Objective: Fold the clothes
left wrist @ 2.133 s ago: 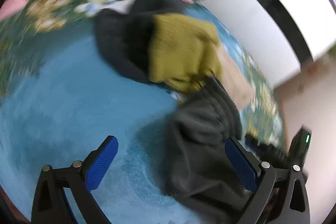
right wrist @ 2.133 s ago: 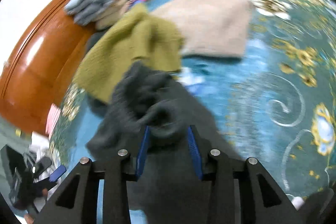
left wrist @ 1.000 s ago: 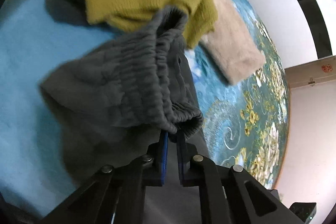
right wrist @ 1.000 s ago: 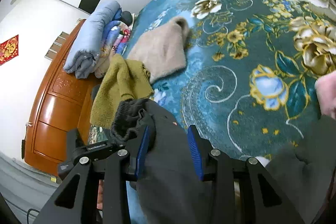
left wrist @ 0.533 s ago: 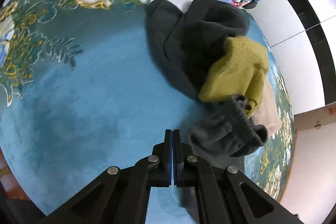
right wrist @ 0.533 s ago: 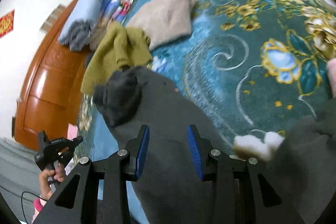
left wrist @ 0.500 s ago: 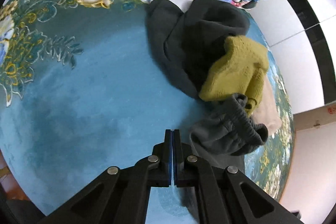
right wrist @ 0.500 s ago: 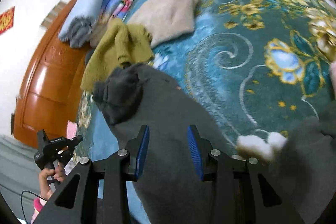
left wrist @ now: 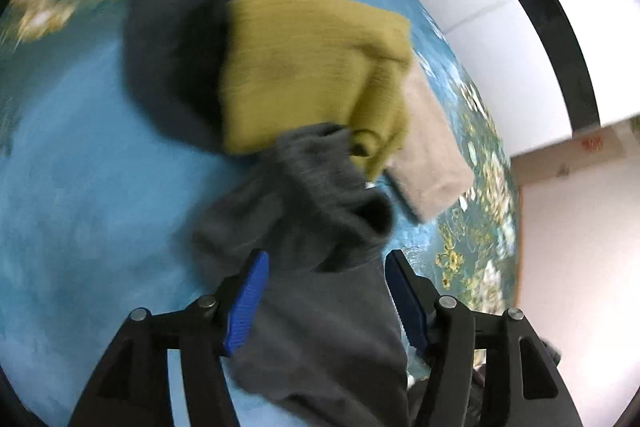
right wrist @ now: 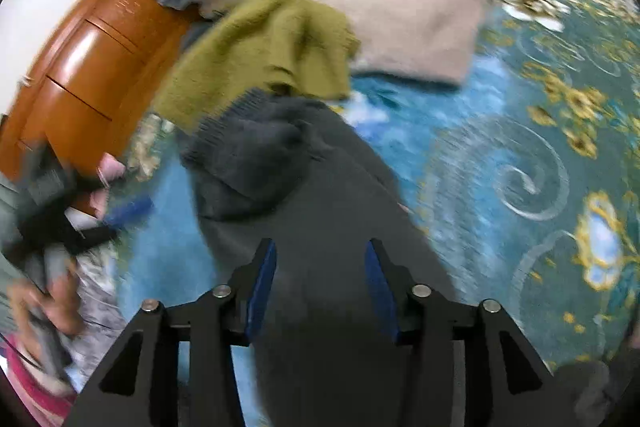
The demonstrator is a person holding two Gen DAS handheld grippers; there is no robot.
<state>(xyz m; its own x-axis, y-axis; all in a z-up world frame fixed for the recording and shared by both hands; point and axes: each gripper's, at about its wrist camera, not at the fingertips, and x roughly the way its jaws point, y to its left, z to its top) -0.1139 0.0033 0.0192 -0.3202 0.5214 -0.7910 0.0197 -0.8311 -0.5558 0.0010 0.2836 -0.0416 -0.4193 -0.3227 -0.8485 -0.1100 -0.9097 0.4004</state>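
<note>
While both claws, left gripper (left wrist: 326, 297) and right gripper (right wrist: 320, 283), gape wide and hold nothing, the grey trousers (right wrist: 320, 227) lie near on the bedspread (right wrist: 520, 167), waistband bunched, folding barely begun, beside the olive sweater (right wrist: 260, 55).

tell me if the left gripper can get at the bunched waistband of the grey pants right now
Probably yes. The left gripper is open, with the grey pants lying between its fingers and the bunched waistband just ahead. Nothing covers it; the mustard sweater lies just beyond it.
</note>
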